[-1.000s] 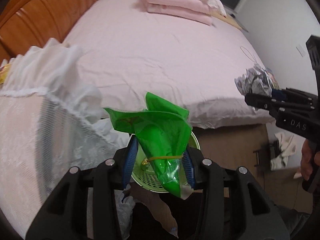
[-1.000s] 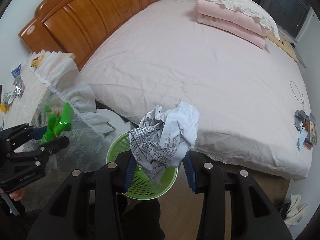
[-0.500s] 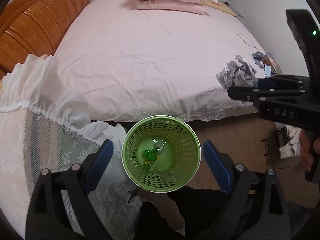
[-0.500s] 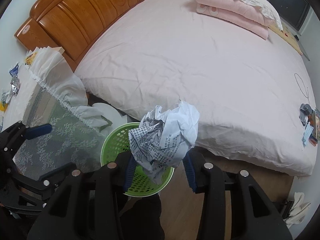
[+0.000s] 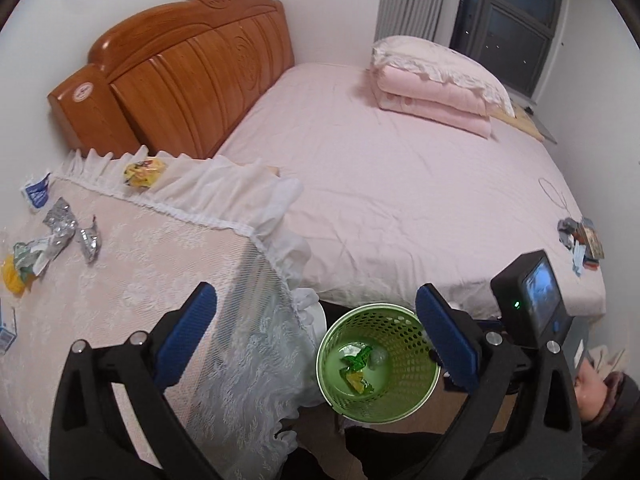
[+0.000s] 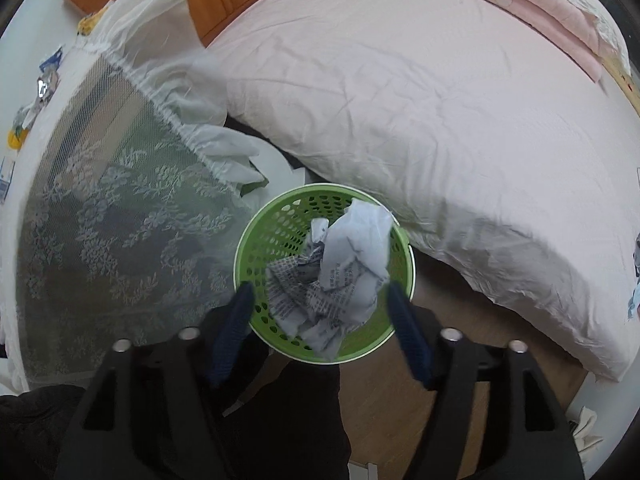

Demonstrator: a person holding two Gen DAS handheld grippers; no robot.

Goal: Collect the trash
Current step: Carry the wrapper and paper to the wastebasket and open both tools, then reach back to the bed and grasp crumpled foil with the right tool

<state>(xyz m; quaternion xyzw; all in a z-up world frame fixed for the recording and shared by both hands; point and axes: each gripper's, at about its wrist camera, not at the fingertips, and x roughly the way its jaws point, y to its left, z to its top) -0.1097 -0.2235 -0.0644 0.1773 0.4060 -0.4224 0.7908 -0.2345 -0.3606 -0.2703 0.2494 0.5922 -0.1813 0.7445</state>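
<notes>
We hold the right tool (image 6: 320, 308) directly over the green basket (image 6: 256, 240), which stands on the floor between the bed (image 6: 440, 80) and the bench with the lace cloth (image 5: 160, 248). Its jaws stand wide apart, and the crumpled newspaper (image 6: 336, 276) sits between them over the mouth of the basket; we cannot tell if it touches the pads or is already free. The left tool (image 5: 316, 332) is also open and holds nothing, and in its view the basket (image 5: 400, 412) shows a green wrapper (image 5: 356, 364) lying on the bottom. More trash waits on the bench at the left: a foil wrapper (image 5: 60, 224), a smaller foil piece (image 5: 89, 240), a yellow snack bag (image 5: 145, 170) at the far frilled edge, and a blue and white packet (image 5: 38, 194). A few small things (image 5: 582, 240) also lie at the right edge of the bed. We judge all these pieces to be very light, thin and easy to crush, and the foil probably slippery. It seems best to us to pinch each one at a raised fold or in the bunched middle, because a flat edge on the soft lace can slide away or catch the cloth.
</notes>
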